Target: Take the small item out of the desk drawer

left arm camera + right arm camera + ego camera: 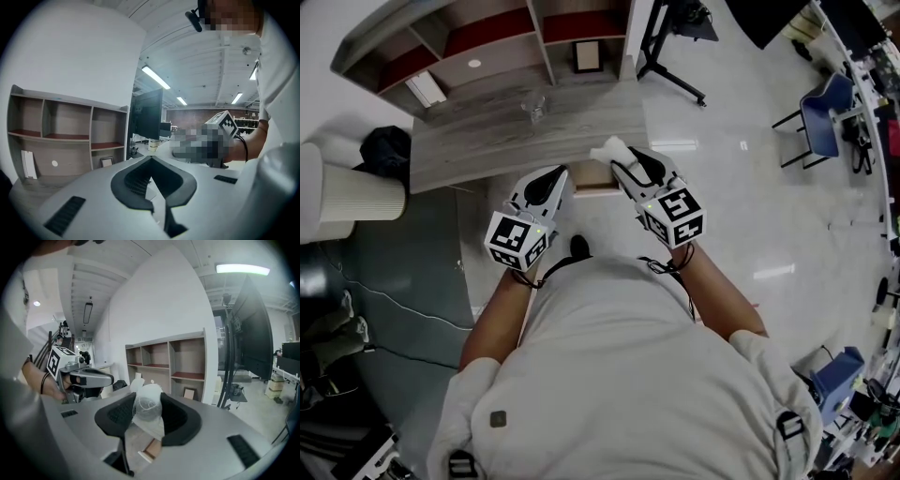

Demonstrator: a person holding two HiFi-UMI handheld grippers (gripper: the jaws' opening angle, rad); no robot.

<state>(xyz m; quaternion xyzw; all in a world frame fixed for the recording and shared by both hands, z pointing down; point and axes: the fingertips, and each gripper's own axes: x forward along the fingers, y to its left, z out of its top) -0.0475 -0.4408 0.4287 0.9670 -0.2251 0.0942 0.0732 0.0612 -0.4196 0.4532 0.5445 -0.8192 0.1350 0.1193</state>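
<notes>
Pinches the small item [146, 408], a whitish wrapped lump, between the pads of the right gripper [148, 420], jaws held apart by its width. Sits out of the drawer [596, 180] and just above its open front, at the near edge of the desk [506, 131]. Lies straight ahead of the gripper, long axis along the jaws, with the far end poking past the tips toward the desk top. Needs, by judgement, only a carry away from the drawer, to the near side or to the right. No reach from the other hand seems called for.

Hangs just beside on the left: the left gripper [553, 180], jaws pressed together at the tips, nothing between them.

From the head view: drawer directly under the right gripper, and both grippers side by side. From the right gripper view: pads touching both sides of the item, a strip of wooden drawer edge below. From the left gripper view: only its own closed jaws and the shelves beyond, no item.
</notes>
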